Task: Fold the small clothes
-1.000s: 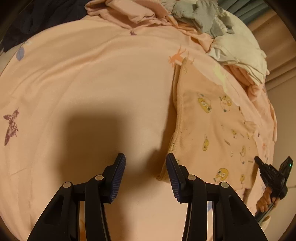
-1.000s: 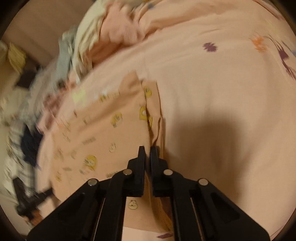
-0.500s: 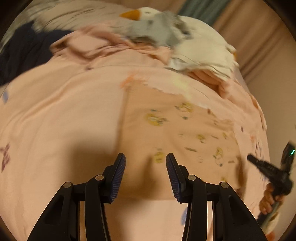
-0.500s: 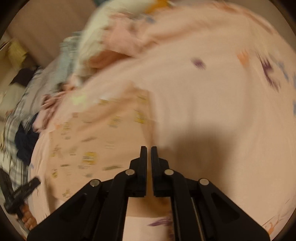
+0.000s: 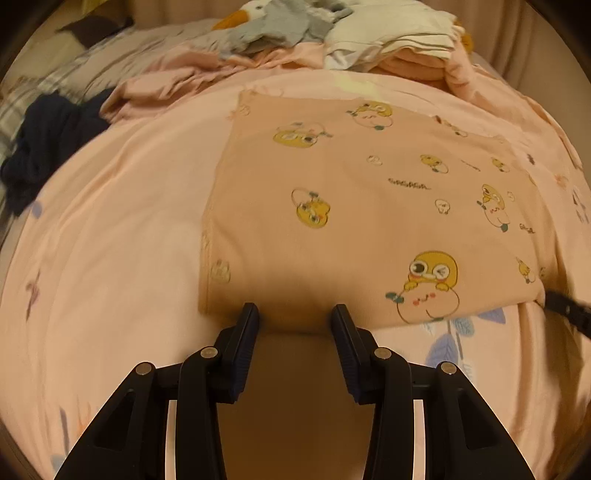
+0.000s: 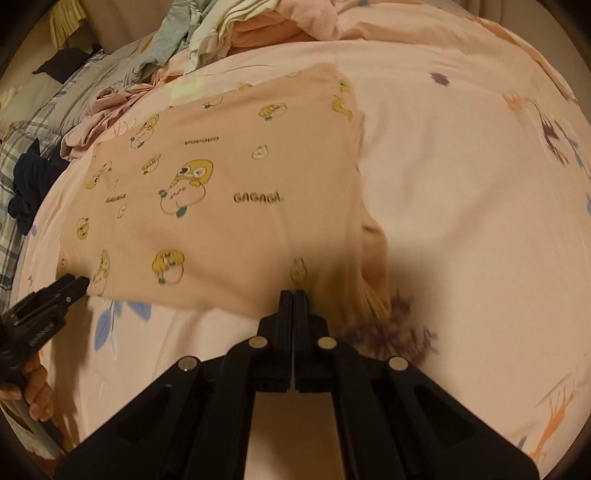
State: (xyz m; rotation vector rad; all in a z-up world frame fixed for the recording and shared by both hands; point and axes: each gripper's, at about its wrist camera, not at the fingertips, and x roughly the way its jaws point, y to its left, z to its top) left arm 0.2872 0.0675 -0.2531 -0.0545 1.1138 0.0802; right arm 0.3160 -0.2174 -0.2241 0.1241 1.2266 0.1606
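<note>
- left gripper [image 5: 294,319]: fingers apart, nothing between them, tips just at the near hem of the peach printed garment [image 5: 354,206]. Same opening as a second ago.
- right gripper [image 6: 293,295]: fingers pressed together at the garment's near hem by the right corner; looks clamped on the fabric edge, but the pinch itself is hidden, so not certain.
- change: a second ago the garment sat off to the side of the left view, edge-on. Now both views are swung round to face it squarely, blur gone.
- garment lies flat on the pink bedsheet [image 5: 110,240], roughly rectangular, right edge doubled over with a small bulge near the right tool.
- judgement: a fold looks laid, next is grabbing the near hem with both and folding away.
- far side: pile of clothes [image 5: 388,40], grey stuffed toy [image 5: 273,26], dark garment [image 5: 48,140] at left, well apart from the work.
</note>
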